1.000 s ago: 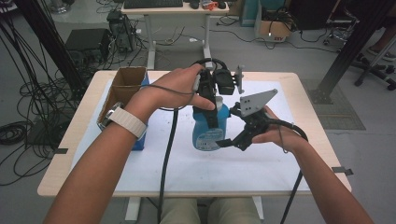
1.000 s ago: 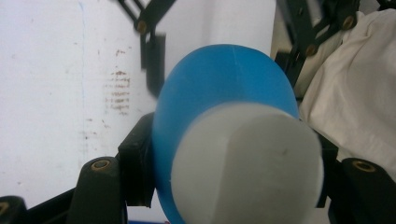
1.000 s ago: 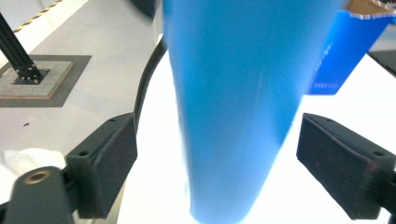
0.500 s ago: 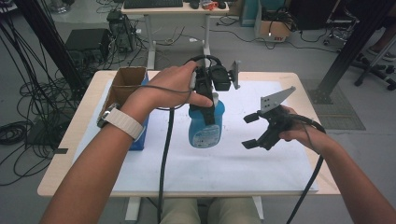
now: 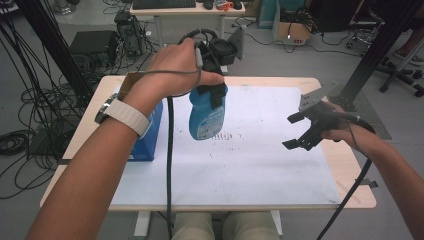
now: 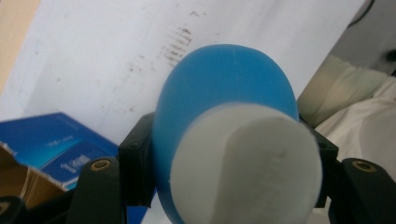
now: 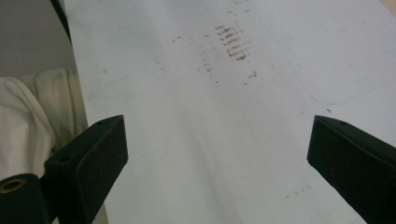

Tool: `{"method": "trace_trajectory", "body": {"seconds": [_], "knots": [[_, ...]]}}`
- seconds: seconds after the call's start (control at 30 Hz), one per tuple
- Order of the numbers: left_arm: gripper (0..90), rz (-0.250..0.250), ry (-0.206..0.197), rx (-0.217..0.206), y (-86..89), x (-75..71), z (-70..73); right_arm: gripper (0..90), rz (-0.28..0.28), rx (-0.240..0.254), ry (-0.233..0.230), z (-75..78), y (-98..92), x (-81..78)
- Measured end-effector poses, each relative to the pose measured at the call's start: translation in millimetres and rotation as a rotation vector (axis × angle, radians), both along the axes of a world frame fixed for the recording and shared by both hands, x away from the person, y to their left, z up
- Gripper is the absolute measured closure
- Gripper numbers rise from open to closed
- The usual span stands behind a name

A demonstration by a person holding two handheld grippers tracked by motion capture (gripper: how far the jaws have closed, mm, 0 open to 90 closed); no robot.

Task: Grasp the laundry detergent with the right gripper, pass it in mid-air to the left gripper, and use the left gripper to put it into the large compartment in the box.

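My left gripper (image 5: 216,92) is clenching a blue bottle (image 5: 206,114) with a white cap (image 6: 246,164); a torn cardboard box (image 5: 131,80) is sitting just beyond-left. My right gripper (image 5: 299,131) is hanging released, nothing between its jaws.

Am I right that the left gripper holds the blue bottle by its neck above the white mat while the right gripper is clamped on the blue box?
Not quite: the right gripper is open and holds nothing, apart from the blue box, as the high view shows. The left gripper does hold the blue bottle by its neck above the white mat.
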State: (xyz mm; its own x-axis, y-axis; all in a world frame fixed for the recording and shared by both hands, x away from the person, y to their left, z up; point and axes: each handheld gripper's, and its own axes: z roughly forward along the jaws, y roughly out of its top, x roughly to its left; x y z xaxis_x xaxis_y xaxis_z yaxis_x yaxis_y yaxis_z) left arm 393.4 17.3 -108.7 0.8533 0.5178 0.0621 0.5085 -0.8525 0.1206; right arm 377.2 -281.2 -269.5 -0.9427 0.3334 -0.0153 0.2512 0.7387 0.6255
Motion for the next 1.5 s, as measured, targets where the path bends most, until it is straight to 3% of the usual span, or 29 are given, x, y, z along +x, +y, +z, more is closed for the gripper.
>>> {"method": "trace_trajectory", "body": {"seconds": [0.3,0.43,0.5,0.53,0.87,1.03,1.13,1.2,1.5], "knots": [[37.4,0.182,-0.029,-0.007,10.2,10.1,28.2,5.5,-0.044,-0.078,-0.015,12.2,-16.2,4.3],[37.3,0.252,-0.050,-0.003,16.0,13.6,37.6,5.5,-0.083,-0.065,-0.003,15.5,-16.7,3.1],[37.3,0.286,-0.056,-0.010,20.2,15.0,41.8,5.5,-0.054,-0.088,-0.020,18.5,-19.6,5.1],[37.4,0.305,-0.059,-0.011,23.0,16.0,45.4,5.5,-0.093,-0.106,0.012,20.8,-19.9,1.6],[37.3,0.437,-0.084,-0.013,43.5,22.8,65.7,5.5,-0.101,-0.130,0.006,25.6,-23.4,4.1],[37.4,0.521,-0.097,-0.022,52.2,25.0,71.9,5.8,-0.102,-0.108,0.001,23.5,-22.5,4.8],[37.4,0.588,-0.099,-0.036,63.7,27.9,75.1,5.9,-0.104,-0.104,-0.004,22.8,-22.1,5.3],[37.4,0.605,-0.097,-0.025,72.7,30.6,76.9,6.0,-0.104,-0.108,-0.004,21.8,-22.2,5.3],[37.4,0.752,-0.108,-0.025,108.7,41.0,71.5,6.1,-0.115,-0.106,-0.008,17.0,-23.9,8.9]]}}
